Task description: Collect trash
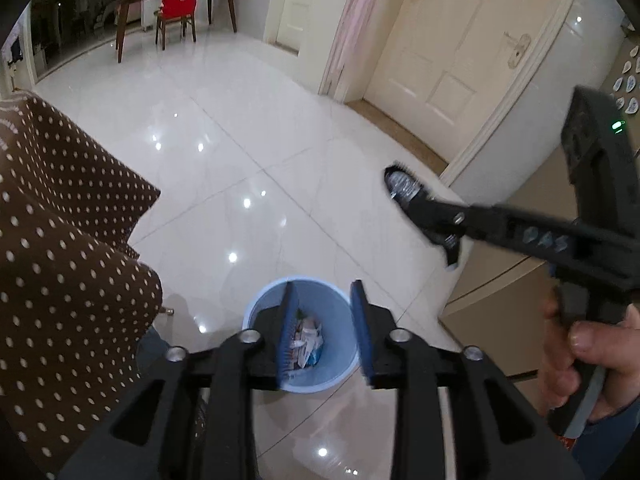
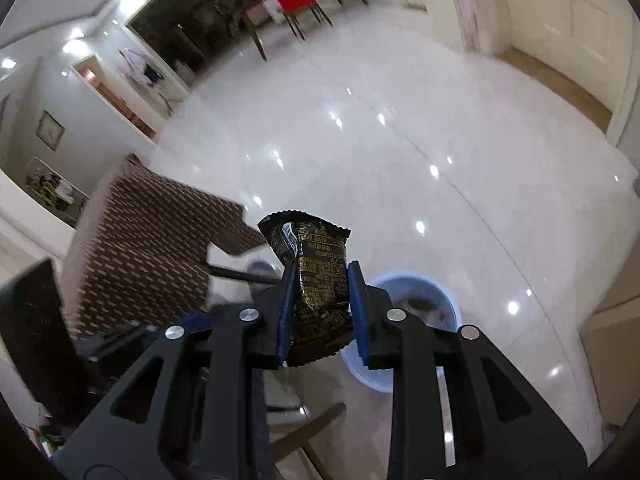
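While right gripper (image 2: 320, 312) pinches crumpled black-and-gold foil snack wrapper (image 2: 316, 280) between blue pads, round light-blue plastic bin (image 2: 448, 304) sits just beyond its right finger. Left gripper (image 1: 326, 332) spread, empty, directly above same bin (image 1: 260, 304); paper scraps (image 1: 308, 340) inside.

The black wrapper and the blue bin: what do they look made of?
The black wrapper looks like glossy plastic or foil film: crinkled, with a serrated sealed edge and gold print. The blue bin looks like smooth moulded plastic, thin-walled, one flat pale blue, faintly shiny.
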